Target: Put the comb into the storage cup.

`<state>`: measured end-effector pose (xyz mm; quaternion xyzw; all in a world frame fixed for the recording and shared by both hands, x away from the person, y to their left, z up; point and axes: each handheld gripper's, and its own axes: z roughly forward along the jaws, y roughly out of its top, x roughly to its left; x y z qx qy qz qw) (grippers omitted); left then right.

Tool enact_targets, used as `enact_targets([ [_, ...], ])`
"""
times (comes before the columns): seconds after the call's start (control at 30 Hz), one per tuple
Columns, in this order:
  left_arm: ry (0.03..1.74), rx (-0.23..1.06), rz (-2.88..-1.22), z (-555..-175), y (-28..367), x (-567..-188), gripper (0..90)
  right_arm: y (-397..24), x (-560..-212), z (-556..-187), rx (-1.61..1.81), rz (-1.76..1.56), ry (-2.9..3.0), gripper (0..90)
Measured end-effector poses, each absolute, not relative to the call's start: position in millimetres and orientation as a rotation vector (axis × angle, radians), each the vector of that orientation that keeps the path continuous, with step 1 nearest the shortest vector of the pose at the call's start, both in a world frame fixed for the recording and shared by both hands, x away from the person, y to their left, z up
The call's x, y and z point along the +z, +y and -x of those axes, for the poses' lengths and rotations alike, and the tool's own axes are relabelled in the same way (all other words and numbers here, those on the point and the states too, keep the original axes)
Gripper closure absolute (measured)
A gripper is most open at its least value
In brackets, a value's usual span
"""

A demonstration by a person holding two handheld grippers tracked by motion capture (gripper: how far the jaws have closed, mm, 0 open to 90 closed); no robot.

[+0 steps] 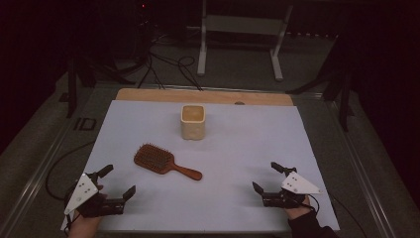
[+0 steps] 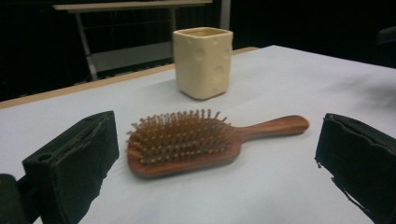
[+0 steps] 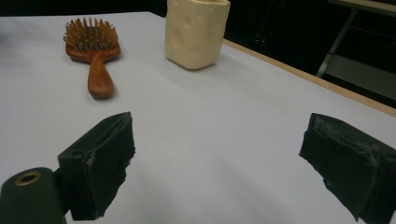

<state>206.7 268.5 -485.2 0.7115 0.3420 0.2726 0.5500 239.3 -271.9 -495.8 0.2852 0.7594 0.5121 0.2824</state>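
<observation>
A wooden paddle hairbrush lies bristles up near the middle of the white sheet, its handle pointing right and toward me. Behind it stands a cream square cup with dimpled sides. My left gripper rests open at the front left, just short of the hairbrush, with the cup beyond. My right gripper sits open at the front right, nothing between its jaws; in its view the hairbrush and cup lie farther off to the left.
The white sheet covers a wooden table whose bare edge shows at the back. Cables and a white metal stand are on the dark floor beyond. Open sheet lies between the two grippers.
</observation>
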Motion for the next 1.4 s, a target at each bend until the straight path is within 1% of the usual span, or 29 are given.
enact_targets([
  [0.13,0.82,0.621,-1.689,-206,262,-470,0.0,-271,-496,-239,1.375,-0.758,2.033,8.8],
  [0.37,0.773,0.621,-1.722,-209,255,-441,0.0,-271,-494,-238,1.378,-0.752,2.016,8.8],
  [0.57,0.752,0.597,-1.733,-218,248,-428,0.0,-271,-494,-238,1.388,-0.755,2.013,8.8],
  [0.7,0.742,0.566,-1.765,-226,238,-418,0.0,-270,-494,-237,1.392,-0.751,2.013,8.8],
  [0.73,0.736,0.531,-1.784,-230,232,-414,0.0,-270,-494,-237,1.393,-0.746,2.011,8.8],
  [1.0,0.729,0.463,-1.841,-247,208,-406,0.0,-270,-494,-237,1.394,-0.74,2.012,8.8],
  [1.4,0.654,0.402,-1.938,-267,169,-404,0.0,-270,-495,-238,1.403,-0.752,2.017,8.8],
])
